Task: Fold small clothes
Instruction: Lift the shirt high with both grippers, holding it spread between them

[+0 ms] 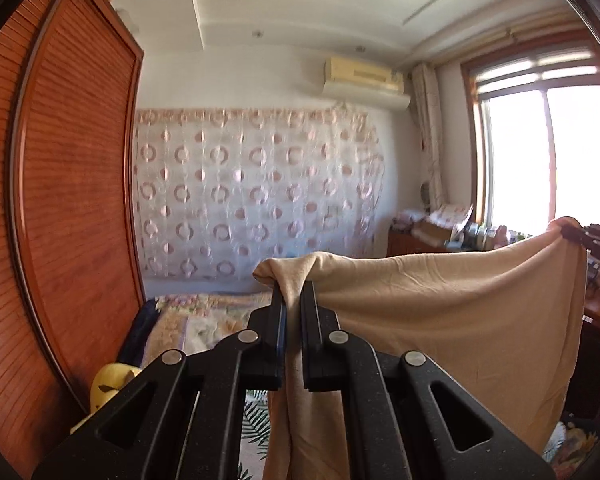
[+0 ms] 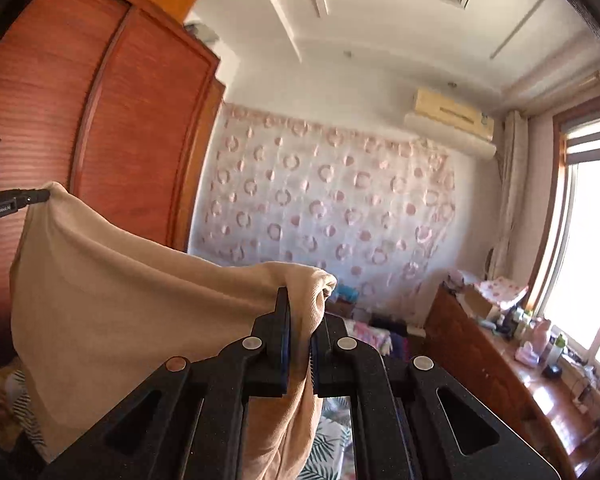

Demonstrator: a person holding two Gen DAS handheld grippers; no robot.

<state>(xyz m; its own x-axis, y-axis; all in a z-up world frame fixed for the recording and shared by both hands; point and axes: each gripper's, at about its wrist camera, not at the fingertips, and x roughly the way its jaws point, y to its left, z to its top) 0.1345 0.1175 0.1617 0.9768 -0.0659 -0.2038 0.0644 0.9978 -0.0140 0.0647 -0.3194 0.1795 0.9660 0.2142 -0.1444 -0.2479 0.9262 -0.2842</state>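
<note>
A beige garment point(image 1: 440, 312) hangs in the air, stretched between my two grippers. My left gripper point(image 1: 293, 290) is shut on its left top corner; cloth bunches over the fingertips and hangs down between the fingers. My right gripper point(image 1: 576, 234) shows at the right edge of the left wrist view, shut on the other corner. In the right wrist view the right gripper point(image 2: 300, 300) is shut on the garment point(image 2: 112, 300), and the left gripper point(image 2: 40, 196) pinches the far corner at the left. The garment's lower edge is hidden.
A red-brown wooden wardrobe point(image 1: 68, 184) stands at the left. A bed with patterned bedding point(image 1: 204, 316) lies below, under a lace wall curtain point(image 1: 256, 192). A cluttered wooden dresser point(image 2: 496, 356) runs under the bright window point(image 1: 540, 152) at the right. A yellow toy point(image 1: 108, 384) sits lower left.
</note>
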